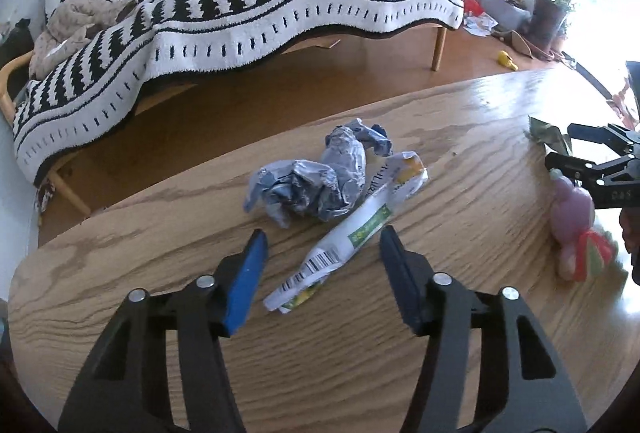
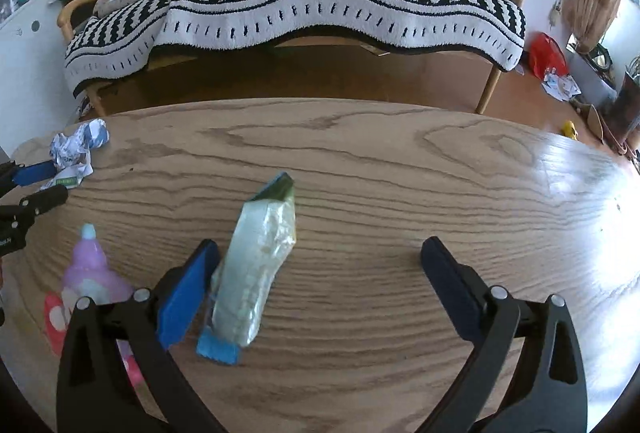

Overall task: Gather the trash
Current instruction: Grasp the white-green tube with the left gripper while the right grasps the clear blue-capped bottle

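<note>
Jaws spread wide: left gripper (image 1: 322,243) straddles wrapper (image 1: 346,233).

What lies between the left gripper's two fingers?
In the left wrist view, the white barcoded wrapper lies on the table inside the open left gripper, ungripped.

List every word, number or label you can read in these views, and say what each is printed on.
None reads with certainty.
White wrapper: barcode and green label, print too blurred to read.
Right gripper, seen from the left wrist view: small white marking on its body, perhaps "D&S", unclear.
Left gripper, at the right wrist view's left edge: white lettering cut off.
Crumpled silver wrapper, green packet: no legible text.
</note>
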### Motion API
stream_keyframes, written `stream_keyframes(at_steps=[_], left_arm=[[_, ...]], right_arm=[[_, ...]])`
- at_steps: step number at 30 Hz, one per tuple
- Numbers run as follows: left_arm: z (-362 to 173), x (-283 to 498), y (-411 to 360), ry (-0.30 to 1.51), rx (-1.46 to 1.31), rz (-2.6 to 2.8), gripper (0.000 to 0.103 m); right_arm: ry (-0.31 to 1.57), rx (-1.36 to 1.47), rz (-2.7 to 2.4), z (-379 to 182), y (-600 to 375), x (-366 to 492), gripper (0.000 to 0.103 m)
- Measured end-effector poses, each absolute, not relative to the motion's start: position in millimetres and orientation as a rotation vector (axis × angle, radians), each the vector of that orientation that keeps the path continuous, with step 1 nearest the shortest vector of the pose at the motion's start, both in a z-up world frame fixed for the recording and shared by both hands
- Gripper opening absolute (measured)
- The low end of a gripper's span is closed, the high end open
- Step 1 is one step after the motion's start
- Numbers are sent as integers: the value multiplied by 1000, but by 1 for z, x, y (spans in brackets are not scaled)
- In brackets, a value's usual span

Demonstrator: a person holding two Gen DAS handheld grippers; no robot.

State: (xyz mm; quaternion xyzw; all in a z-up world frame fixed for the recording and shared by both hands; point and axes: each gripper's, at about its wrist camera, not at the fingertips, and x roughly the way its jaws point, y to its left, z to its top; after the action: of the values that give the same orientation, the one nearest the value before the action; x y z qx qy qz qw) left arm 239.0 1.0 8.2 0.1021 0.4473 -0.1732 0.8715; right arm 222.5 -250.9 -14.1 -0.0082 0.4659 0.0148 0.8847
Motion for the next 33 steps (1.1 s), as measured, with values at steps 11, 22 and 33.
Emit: stream_keyframes(at_steps=[11,22,33], left_arm=[[18,206,-25,979,207,-413,12],[77,167,-38,908,213,-417,12],[139,88,-57,843,223,-436,12]], right_arm=[[970,-41,148,-1,-217,206,10],[918,0,149,48,-237,168,10],[828,74,150,131,-257,91,10]])
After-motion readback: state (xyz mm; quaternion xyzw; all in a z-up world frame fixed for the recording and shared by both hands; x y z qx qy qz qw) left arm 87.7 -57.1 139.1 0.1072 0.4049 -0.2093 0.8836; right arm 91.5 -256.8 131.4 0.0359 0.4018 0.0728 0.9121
